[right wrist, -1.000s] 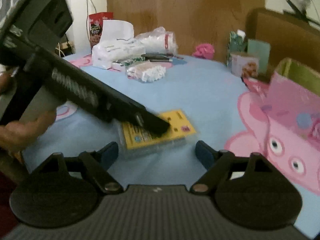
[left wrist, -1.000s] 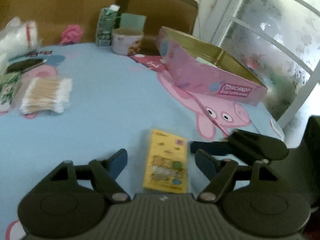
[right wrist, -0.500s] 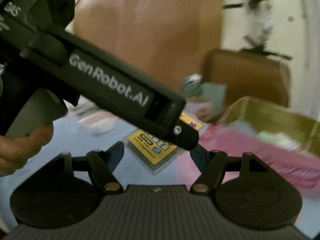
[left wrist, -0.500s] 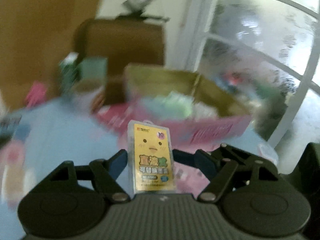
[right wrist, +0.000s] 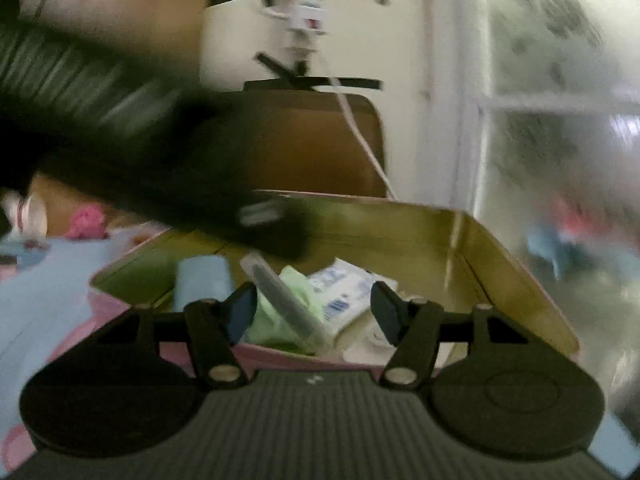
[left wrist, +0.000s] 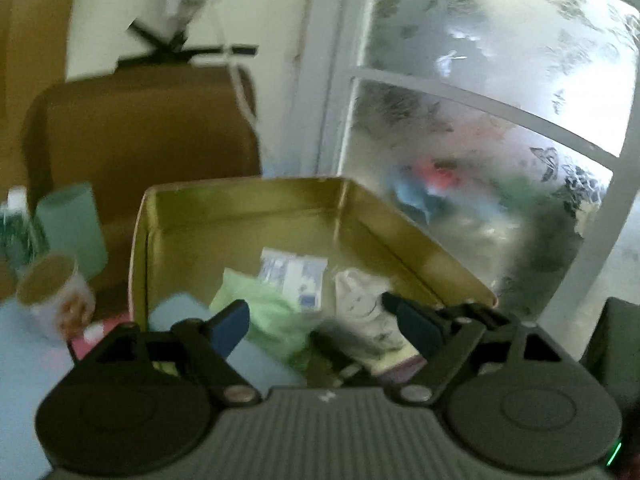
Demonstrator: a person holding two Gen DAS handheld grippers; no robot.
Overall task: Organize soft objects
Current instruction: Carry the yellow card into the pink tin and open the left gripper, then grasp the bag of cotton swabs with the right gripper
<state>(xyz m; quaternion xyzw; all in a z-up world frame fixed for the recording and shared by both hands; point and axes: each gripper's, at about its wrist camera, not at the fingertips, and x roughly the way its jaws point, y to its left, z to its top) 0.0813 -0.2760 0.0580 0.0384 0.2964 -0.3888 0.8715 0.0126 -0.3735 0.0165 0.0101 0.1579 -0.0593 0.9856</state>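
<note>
While the left hand-held gripper (left wrist: 316, 322) is opening, empty, over the gold tin (left wrist: 240, 216), the right hand-held gripper (right wrist: 314, 312), w/ nothing gripped, is closing nr the clear pack (right wrist: 288, 304), prob. risking a collision.

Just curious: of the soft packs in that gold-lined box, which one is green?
The crumpled green pack in the middle, between the pale blue pack and the white printed pouch.

Both wrist views look forward and slightly down along their own tongs, close above the gold-lined tin (left wrist: 248, 220) (right wrist: 472, 248); they share its contents, the brown chair (left wrist: 140, 132) behind and the frosted window (left wrist: 500, 100).
</note>
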